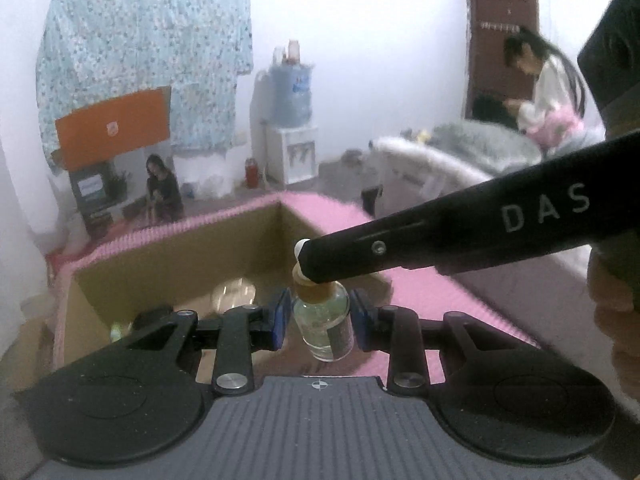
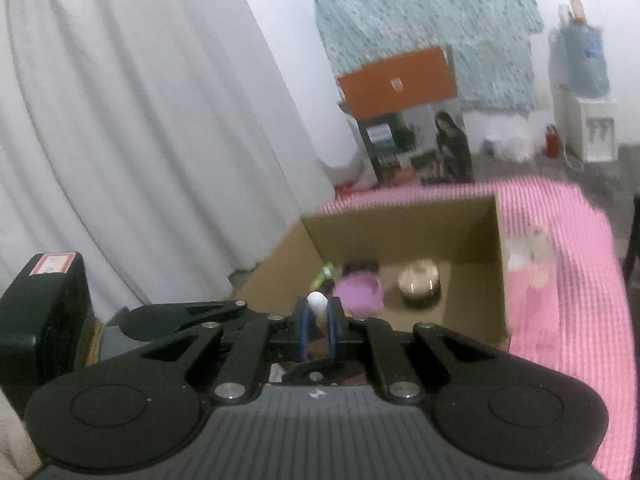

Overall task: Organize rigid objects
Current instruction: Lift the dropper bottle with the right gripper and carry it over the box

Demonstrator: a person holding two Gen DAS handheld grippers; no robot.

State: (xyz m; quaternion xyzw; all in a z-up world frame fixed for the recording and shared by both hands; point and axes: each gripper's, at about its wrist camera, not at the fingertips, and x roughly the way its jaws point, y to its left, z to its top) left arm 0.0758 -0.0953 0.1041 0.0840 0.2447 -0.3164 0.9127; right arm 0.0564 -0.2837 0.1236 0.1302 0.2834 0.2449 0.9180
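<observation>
A small clear glass dropper bottle [image 1: 322, 334] with an amber collar hangs between the blue pads of my left gripper [image 1: 321, 314], which is shut on its body. My right gripper [image 1: 309, 266] reaches in from the right and is shut on the bottle's white rubber bulb [image 1: 300, 246]. In the right wrist view that bulb [image 2: 317, 301] shows between the pads of the right gripper [image 2: 318, 314]. Below and beyond stands an open cardboard box [image 1: 180, 264] [image 2: 400, 232] on a pink cloth [image 1: 424, 292]. The bottle is above the box's near right part.
Inside the box lie a round shiny tin [image 2: 420, 285], a purple object [image 2: 360, 293] and a green item [image 2: 326, 271]. A black case [image 2: 44, 312] sits at the left by a white curtain [image 2: 140, 120]. A person [image 1: 540, 88] sits far right; a water dispenser [image 1: 290, 120] stands behind.
</observation>
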